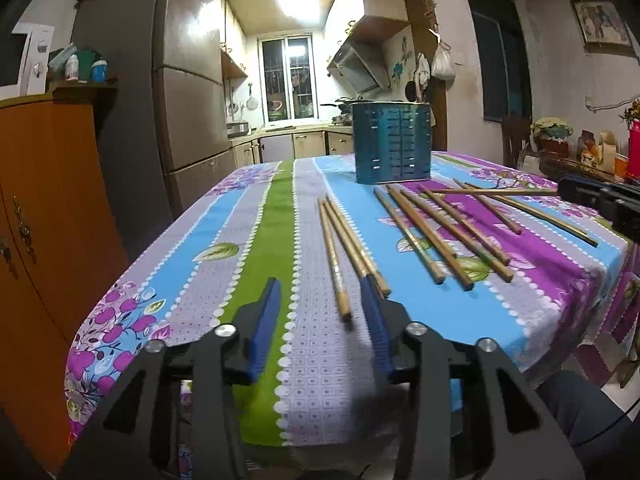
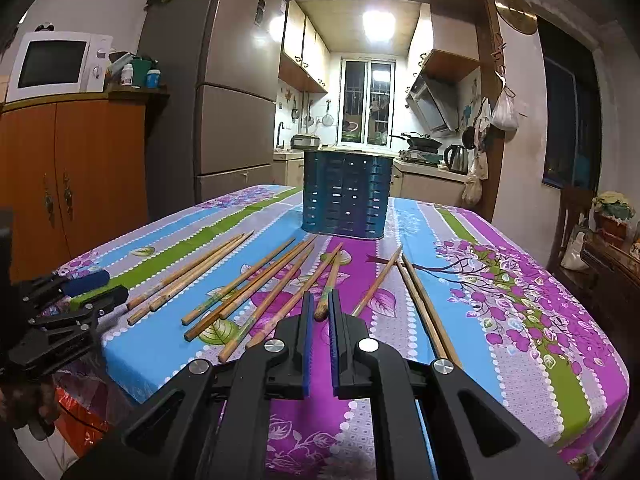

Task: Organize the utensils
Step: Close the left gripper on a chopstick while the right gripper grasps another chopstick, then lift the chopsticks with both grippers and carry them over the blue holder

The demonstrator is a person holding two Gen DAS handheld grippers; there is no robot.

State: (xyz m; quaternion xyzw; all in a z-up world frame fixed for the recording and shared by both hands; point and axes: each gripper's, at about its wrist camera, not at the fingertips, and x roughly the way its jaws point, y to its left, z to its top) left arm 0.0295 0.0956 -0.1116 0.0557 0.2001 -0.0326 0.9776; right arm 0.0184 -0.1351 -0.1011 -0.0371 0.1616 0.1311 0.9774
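Several wooden chopsticks lie scattered on the flowered tablecloth (image 2: 520, 360). A blue slotted utensil holder (image 1: 393, 142) stands upright at the table's far side; it also shows in the right wrist view (image 2: 347, 199). My left gripper (image 1: 322, 290) is open, low over the table, with three chopsticks (image 1: 348, 248) lying between and just past its fingers. My right gripper (image 2: 321, 302) has its jaws nearly closed around the near end of one chopstick (image 2: 329, 285) that still lies on the cloth. The left gripper also shows in the right wrist view (image 2: 86, 286).
The table's near edge (image 2: 200, 380) drops off right below both grippers. An orange cabinet (image 2: 80, 176) with a microwave (image 2: 56, 64) and a tall fridge (image 2: 236, 100) stand at the left. A kitchen opens behind the table. A chair and sideboard (image 2: 600, 248) are at the right.
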